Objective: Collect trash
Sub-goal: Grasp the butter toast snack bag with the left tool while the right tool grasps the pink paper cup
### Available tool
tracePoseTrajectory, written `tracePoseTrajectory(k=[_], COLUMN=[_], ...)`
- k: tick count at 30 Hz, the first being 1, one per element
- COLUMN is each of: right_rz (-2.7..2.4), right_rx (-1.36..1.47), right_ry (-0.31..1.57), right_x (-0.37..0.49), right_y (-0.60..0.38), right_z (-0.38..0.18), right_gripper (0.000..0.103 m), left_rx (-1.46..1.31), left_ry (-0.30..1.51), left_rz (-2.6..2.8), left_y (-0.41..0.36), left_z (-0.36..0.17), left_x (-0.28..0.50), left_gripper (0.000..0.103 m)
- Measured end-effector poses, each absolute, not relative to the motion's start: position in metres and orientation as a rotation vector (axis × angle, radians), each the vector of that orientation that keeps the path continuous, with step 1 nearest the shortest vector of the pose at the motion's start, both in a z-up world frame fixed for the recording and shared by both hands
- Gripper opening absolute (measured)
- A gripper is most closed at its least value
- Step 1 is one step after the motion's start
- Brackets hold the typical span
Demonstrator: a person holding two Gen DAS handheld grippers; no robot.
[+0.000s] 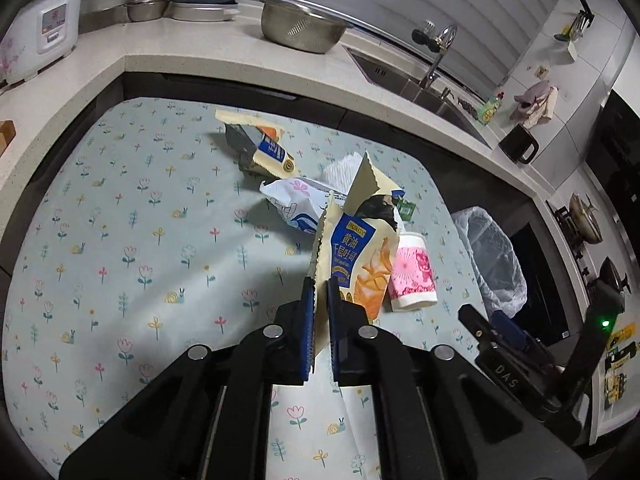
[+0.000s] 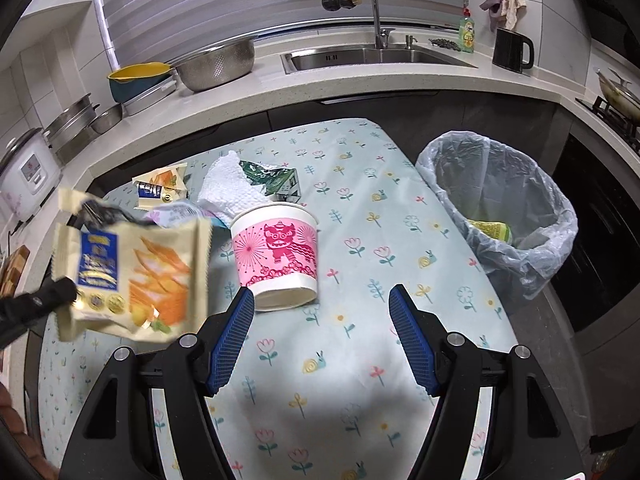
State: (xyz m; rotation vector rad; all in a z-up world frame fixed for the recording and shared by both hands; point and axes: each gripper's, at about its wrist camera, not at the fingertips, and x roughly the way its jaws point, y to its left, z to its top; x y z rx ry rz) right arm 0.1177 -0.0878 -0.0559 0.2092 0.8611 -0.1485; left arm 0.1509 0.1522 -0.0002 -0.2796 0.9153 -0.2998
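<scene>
A cream snack wrapper (image 1: 352, 256) is clamped by the left gripper (image 1: 320, 300) above the floral tablecloth (image 1: 132, 240); the right gripper (image 2: 322, 300) is spread wide before an upturned pink cup (image 2: 276, 256), beside the lined bin (image 2: 500, 208).

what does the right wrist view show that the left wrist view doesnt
Only the right wrist view shows inside the lined trash bin, where a yellow-green item lies, plus the stove pan and the right gripper wide open.

Only the left wrist view shows the left gripper clamped on the snack bag's edge.

Both share the pink paper cup, white paper towel, second snack wrapper, colander and sink.
</scene>
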Motion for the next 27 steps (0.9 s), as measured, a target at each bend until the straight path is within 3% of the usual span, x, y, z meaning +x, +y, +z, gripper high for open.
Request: tracePoseTrajectory(k=[8, 20, 21, 22, 27], right_rz=[-0.126, -0.108, -0.101, -0.098, -0.106], right_rx=[0.209, 0.224, 0.232, 0.237, 0.241], right_ry=[0.916, 0.975, 0.974, 0.974, 0.946], right_x=[0.159, 0.188, 0.188, 0.188, 0.180], right_y=[-0.078, -0.073, -0.073, -0.073, -0.078], right_z=[-0.082, -0.110, -0.111, -0.111, -0.102], right_gripper=[0.067, 0.071, 0.066, 0.051, 0.042], left_rx=[-0.280, -0.285, -0.285, -0.284, -0.284], left_ry=[0.878, 0.926, 0.928, 0.930, 0.932], left_rz=[-0.307, -0.298, -0.299, -0.299, -0.306], left_y=[0.152, 0.148, 0.148, 0.147, 0.145], left_z=[0.016, -0.006, -0.006, -0.007, -0.007], left_x=[0.171, 0.191, 0.192, 0.193, 0.191], left_gripper=[0.006, 0.006, 0.006, 0.006, 0.006])
